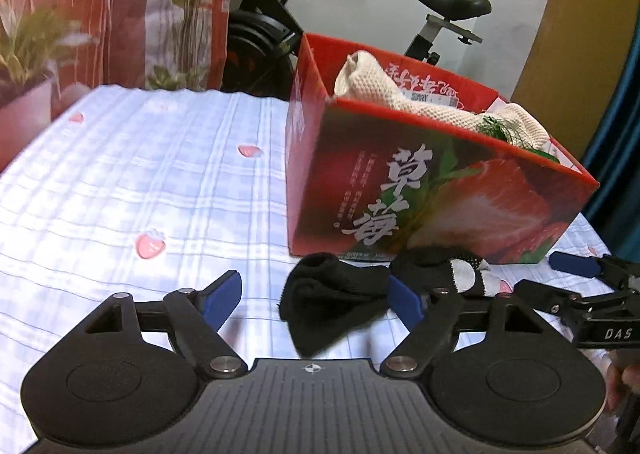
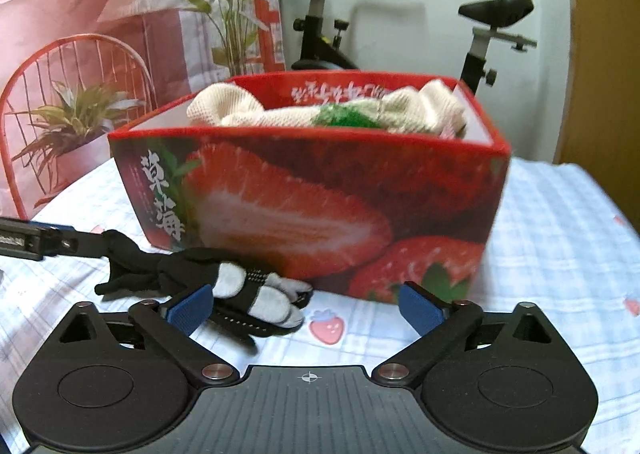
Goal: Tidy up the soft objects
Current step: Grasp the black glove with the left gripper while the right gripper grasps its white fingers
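A red strawberry-print box (image 1: 420,190) stands on the bed; it also shows in the right wrist view (image 2: 304,198). Cream knitted cloth (image 1: 372,86) and something green (image 2: 340,116) lie inside it. A black sock (image 1: 328,298) lies in front of the box, between the open jaws of my left gripper (image 1: 316,300). A black and grey glove (image 2: 248,290) lies beside it, next to the left finger of my open, empty right gripper (image 2: 306,308). The right gripper also shows at the right edge of the left wrist view (image 1: 576,274).
The bed has a white and blue checked sheet (image 1: 140,182) with strawberry prints. An exercise bike (image 2: 480,34) stands behind the box. A red wire chair with a plant (image 2: 72,114) and a patterned curtain are at the back left.
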Demonstrator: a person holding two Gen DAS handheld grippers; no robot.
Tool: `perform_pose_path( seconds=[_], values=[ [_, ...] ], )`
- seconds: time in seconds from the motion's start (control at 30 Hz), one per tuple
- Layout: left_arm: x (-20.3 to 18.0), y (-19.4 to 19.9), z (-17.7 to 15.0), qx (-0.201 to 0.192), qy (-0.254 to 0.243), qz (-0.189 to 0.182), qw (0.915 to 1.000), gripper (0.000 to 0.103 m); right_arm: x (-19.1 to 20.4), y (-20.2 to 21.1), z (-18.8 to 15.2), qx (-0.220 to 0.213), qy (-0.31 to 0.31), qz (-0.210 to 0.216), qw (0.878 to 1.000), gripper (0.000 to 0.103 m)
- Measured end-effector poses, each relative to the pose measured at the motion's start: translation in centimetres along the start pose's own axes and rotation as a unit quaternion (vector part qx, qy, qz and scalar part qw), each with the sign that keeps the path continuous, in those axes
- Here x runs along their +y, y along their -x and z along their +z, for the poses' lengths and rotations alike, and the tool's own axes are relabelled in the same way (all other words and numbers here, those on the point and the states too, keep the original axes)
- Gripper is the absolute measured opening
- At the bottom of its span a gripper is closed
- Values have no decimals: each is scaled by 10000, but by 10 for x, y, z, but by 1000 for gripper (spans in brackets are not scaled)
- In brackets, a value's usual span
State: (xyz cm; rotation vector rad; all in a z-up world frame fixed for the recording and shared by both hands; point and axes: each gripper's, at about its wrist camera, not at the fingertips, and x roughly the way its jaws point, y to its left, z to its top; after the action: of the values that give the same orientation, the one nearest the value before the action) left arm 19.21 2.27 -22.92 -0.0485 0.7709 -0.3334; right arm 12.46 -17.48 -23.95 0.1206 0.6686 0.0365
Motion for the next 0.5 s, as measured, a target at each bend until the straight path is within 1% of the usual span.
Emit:
perform_pose_path(
  seconds=[0.1,0.2,0.23,0.27,0.37,0.5],
  values=[
    [0,-10,-2,27,21,-110,9999,79,3,-9,-1,36,-25,33,10000,95],
    [-3,-20,-3,101,47,-139,9998,69,5,-18,0,108,-60,80,9999,93],
    [-4,-23,-4,138,58,-176,9997,61,5,-19,0,122,-60,89,9999,92],
    [-4,-25,-4,165,61,-228,9996,58,6,-21,1,140,-53,101,9998,91],
    [-8,-29,-5,142,-19,-277,9995,56,6,-25,3,165,-95,168,9997,85],
    [-11,-33,-6,179,-27,-434,9989,55,4,-32,4,254,-200,223,9992,81]
  ],
)
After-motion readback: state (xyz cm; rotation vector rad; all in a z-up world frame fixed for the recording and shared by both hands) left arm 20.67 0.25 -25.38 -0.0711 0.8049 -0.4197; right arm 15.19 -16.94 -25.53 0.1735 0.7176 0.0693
